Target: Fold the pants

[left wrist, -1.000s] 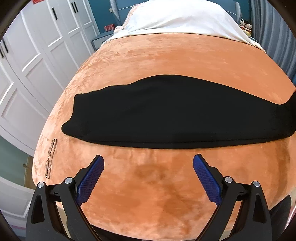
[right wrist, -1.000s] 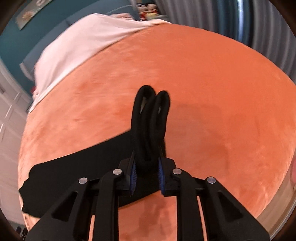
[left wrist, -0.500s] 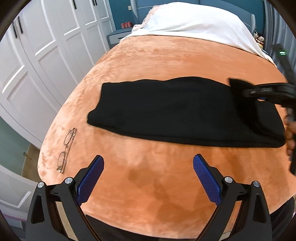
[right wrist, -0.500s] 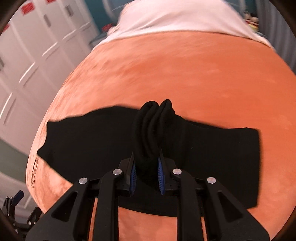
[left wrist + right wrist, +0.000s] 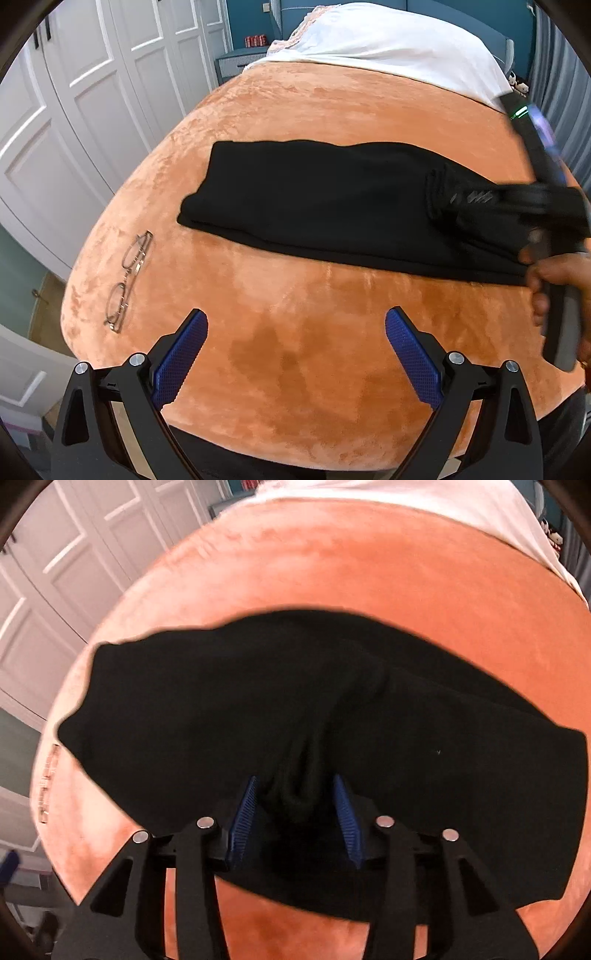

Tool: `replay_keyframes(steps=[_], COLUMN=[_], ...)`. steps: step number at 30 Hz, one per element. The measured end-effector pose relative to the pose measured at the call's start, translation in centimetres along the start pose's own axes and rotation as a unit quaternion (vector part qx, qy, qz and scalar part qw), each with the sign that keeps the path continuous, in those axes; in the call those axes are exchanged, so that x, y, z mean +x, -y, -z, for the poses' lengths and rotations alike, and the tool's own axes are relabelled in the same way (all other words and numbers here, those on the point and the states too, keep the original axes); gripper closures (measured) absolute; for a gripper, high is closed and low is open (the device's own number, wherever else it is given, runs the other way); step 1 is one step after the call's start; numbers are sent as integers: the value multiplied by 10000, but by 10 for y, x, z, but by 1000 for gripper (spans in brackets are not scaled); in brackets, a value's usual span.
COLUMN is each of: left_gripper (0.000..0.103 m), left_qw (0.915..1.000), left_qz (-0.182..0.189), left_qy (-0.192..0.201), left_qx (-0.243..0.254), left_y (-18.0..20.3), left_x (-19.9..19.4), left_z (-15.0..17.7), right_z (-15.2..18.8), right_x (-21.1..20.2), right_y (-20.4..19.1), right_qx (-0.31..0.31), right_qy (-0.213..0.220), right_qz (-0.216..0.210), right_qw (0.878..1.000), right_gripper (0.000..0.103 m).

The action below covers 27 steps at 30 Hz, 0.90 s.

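Black pants (image 5: 314,199) lie across the orange plush bed cover (image 5: 295,362), folded lengthwise. Their right end is doubled back over the middle. My left gripper (image 5: 295,347) is open and empty, hovering over bare cover in front of the pants. My right gripper (image 5: 295,805) is over the pants' right part with its jaws partly apart; a bunch of black fabric (image 5: 295,794) still sits between the blue pads. It also shows in the left wrist view (image 5: 517,199), held by a hand.
A pair of glasses (image 5: 127,280) lies on the cover near the left edge. White wardrobe doors (image 5: 92,92) stand to the left. A white duvet (image 5: 388,44) covers the far end of the bed.
My right gripper has carried the pants' right end leftward over the rest, lowered it, and its jaws have started to part. My left gripper has drawn back a little and stayed open.
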<state>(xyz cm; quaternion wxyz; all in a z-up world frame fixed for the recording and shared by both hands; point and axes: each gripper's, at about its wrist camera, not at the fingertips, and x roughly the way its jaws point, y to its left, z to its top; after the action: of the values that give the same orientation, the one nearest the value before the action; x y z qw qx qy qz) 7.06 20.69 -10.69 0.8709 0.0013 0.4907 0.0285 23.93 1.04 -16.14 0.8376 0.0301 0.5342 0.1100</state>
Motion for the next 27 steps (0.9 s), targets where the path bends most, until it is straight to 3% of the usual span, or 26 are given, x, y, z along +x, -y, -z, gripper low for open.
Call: replay_keyframes(steps=[3, 6, 9, 14, 17, 18, 19, 20, 23, 27], left_gripper=[7, 7, 7, 7, 7, 7, 7, 7, 7, 7], left_qw=[9994, 9983, 9984, 9984, 9979, 9977, 9974, 9971, 9959, 9942], left_qz=[219, 334, 264, 246, 405, 457, 507, 547, 701, 768], left_qy=[-115, -165, -157, -286, -327, -334, -345, -367, -409, -552], left_qx=[-236, -440, -473, -417, -381, -376, -376, -378, -412, -519], left_y=[-5, -10, -10, 2, 19, 25, 31, 36, 51, 68], left_x=[4, 5, 5, 12, 15, 16, 17, 17, 19, 27], left_z=[0, 0, 2, 3, -1, -3, -5, -6, -11, -17], right_z=[0, 7, 25, 72, 87, 89, 89, 83, 74, 72], right_x=[-27, -40, -58, -87, -92, -91, -90, -79, -63, -31], right_y=[-4, 12, 52, 157, 210, 224, 235, 230, 238, 246], right_qx=[-124, -195, 245, 1237, 1714, 1821, 1844, 1820, 1580, 1774], right_qy=[390, 492, 613, 633, 504, 453, 415, 419, 374, 44], right_qz=[73, 642, 795, 1439, 1295, 1177, 1074, 1077, 1068, 310], right_qw=[9991, 9965, 9946, 9798, 9754, 9752, 9761, 9765, 9809, 9836], right_gripper=[62, 62, 62, 61, 59, 54, 40, 33, 30, 29])
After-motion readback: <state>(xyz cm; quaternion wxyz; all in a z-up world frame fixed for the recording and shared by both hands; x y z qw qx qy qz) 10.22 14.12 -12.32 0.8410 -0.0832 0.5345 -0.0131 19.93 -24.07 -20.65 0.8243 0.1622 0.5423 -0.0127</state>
